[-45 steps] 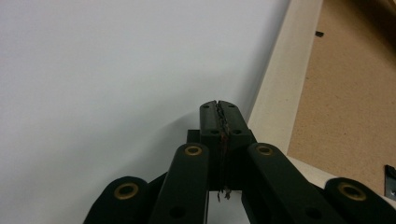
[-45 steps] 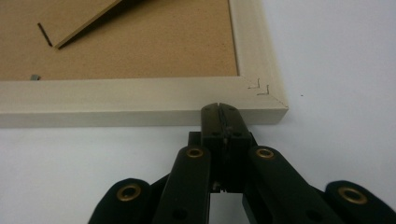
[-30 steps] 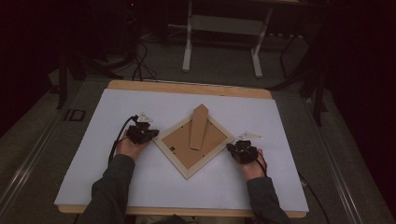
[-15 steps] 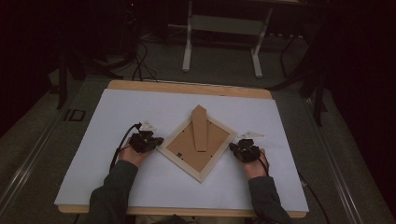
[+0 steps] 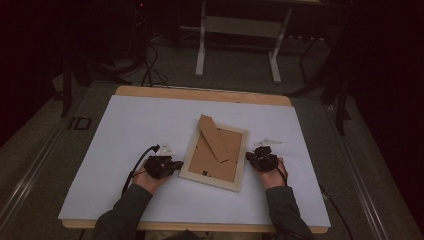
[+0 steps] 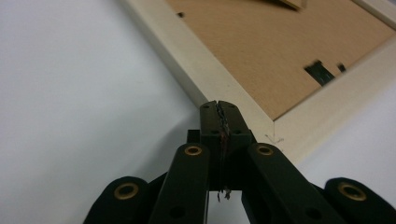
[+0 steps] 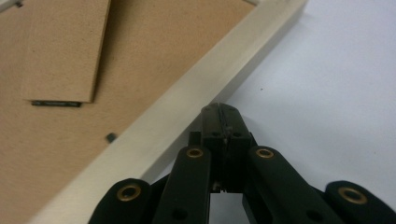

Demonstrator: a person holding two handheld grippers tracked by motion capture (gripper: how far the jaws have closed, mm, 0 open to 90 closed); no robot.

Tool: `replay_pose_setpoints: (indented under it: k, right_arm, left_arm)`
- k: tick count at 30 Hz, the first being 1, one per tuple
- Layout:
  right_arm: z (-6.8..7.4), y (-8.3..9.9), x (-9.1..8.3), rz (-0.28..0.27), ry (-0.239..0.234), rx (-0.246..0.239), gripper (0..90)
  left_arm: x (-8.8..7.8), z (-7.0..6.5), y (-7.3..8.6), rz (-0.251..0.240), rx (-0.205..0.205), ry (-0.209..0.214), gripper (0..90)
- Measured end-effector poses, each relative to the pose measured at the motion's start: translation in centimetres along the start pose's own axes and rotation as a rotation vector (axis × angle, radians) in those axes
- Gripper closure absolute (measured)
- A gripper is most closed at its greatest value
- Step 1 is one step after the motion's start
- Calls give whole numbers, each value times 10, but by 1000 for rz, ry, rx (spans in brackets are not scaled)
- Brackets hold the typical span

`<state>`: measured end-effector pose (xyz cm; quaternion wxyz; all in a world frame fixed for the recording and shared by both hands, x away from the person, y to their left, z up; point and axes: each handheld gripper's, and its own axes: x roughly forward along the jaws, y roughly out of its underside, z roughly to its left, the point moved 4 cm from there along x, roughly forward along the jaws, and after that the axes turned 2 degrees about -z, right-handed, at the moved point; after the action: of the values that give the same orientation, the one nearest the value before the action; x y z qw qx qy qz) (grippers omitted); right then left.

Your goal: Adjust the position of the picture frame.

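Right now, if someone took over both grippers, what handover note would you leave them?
Left gripper: jaws shut, nothing held, tips pressed against the lower left corner of the picture frame.
Right gripper: jaws shut, nothing held, tips against the frame's right edge.
Frame: lies face down on the white sheet, brown backing board up, stand flap folded flat, frame slightly tilted to the table edge.
Done: the frame has been turned from a diamond pose to nearly square by pushing.
Left: probably a last nudge to square it; backing clips untouched.
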<state>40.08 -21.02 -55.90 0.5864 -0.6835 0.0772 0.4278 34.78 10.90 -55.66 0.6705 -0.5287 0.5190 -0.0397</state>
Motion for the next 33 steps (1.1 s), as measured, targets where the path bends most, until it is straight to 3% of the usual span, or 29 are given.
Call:
replay_pose_setpoints:
  k: [15, 26, 33]
  right_arm:
    - [-5, -10, -2, 8, -3, -5, 900]
    - [-8, -11, 1, 16, 8, 6, 900]
    - [-11, -10, 3, 20, 13, 19, 900]
  left_arm:
    - [0, -43, 0, -3, 51, 67, 900]
    - [4, -54, 0, -18, 41, 101, 900]
    - [7, -65, -1, -18, 61, 116, 900]
